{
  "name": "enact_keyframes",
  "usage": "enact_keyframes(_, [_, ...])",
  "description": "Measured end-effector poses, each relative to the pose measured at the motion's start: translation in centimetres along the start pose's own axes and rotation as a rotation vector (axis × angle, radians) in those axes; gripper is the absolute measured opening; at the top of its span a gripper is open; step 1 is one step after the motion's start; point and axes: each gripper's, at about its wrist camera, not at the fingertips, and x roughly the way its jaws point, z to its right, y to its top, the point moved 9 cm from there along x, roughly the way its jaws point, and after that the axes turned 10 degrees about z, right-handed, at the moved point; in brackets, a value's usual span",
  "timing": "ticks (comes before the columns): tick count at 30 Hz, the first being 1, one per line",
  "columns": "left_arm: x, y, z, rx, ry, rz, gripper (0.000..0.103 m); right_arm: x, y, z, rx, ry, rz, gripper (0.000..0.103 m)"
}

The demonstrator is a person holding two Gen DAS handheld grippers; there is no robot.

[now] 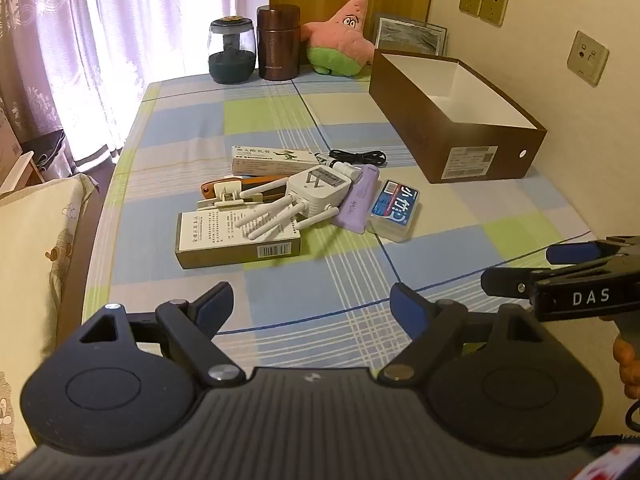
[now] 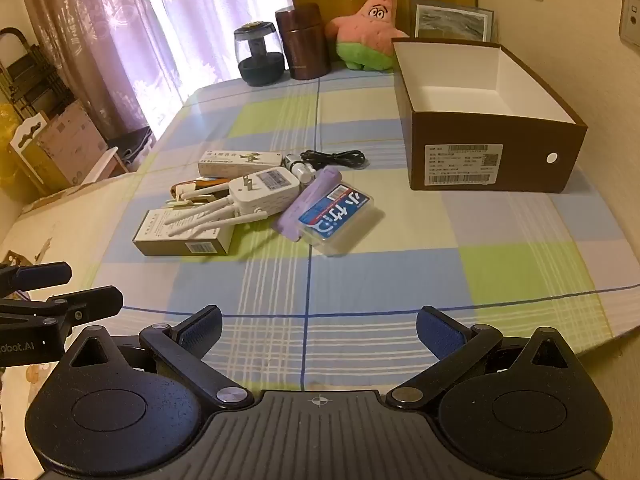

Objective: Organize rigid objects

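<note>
Left wrist view: the brown box (image 1: 452, 120) shows its long outer side; a bare hand (image 1: 626, 364) grips the right gripper (image 1: 520, 268) at the right edge.
Left jaws: the left gripper (image 1: 312, 300) is spread wide over the checked bench (image 1: 280, 120), holding and touching nothing.
Pile: the white router (image 1: 304, 196) lies on a tan carton (image 1: 236, 240), just beside the purple case (image 1: 360, 200) and blue-labelled pack (image 1: 394, 210).
Right wrist view: looks into the open box (image 2: 496, 160); its white floor is visible. The left gripper (image 2: 60, 284) sits at the left edge.
Right jaws: the right gripper (image 2: 320, 328) is wide apart and holds nothing, near of the pile.
</note>
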Motion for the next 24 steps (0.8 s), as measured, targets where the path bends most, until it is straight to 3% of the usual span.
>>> enact_keyframes(24, [0.04,0.00,-0.07,0.006,0.010,-0.007,0.083,0.53,-0.25,-0.08,-0.001,0.010,-0.006,0.101])
